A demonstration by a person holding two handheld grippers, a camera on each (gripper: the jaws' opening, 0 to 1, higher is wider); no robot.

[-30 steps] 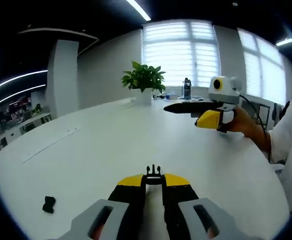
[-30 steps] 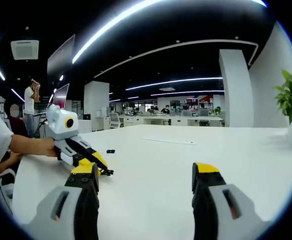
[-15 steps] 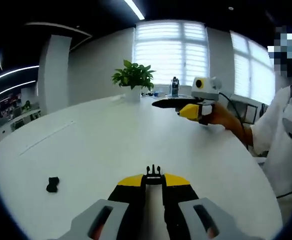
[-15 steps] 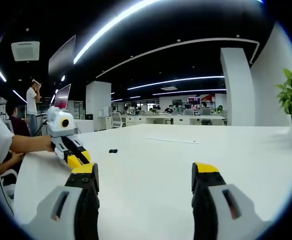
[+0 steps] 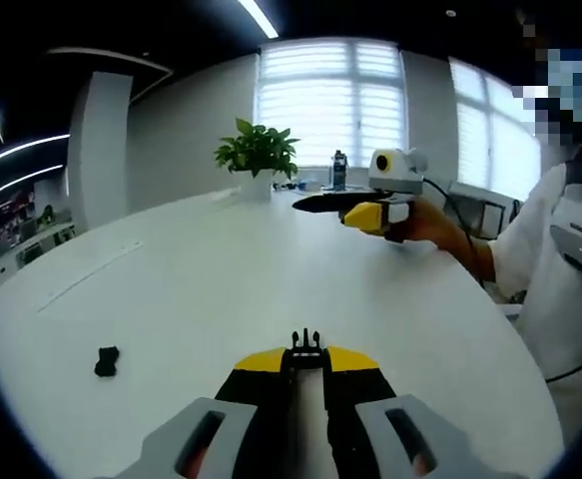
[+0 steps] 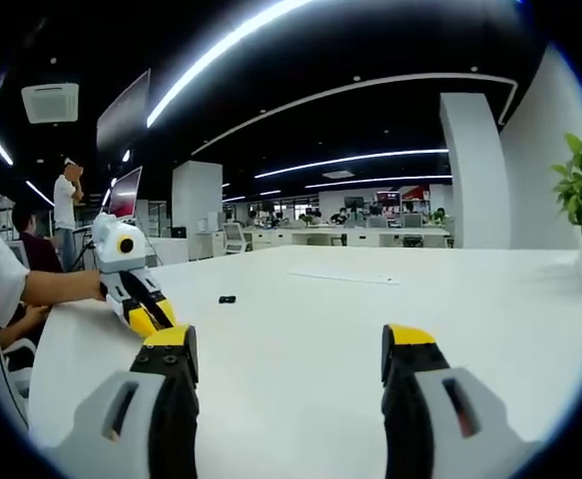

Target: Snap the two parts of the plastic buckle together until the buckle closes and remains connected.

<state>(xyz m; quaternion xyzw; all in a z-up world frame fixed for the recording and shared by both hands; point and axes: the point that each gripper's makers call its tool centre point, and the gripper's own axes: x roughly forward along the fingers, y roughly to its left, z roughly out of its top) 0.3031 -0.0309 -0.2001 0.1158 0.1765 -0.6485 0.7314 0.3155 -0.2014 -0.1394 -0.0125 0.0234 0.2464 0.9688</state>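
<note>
Between my left gripper's (image 5: pixel 306 371) closed jaws I'm pinching one buckle half (image 5: pixel 306 349); my right gripper (image 6: pixel 289 351) is gaping, the other half (image 5: pixel 106 360) lying unclaimed on the white table (image 5: pixel 271 269) beside it.

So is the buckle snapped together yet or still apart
Apart: one buckle half sits in the shut left claw, the other half lies loose on the table.

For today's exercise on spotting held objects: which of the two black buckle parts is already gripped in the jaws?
The pronged buckle part, pinched between the left gripper jaws. The other buckle part lies loose on the white table, off to the side.
</note>
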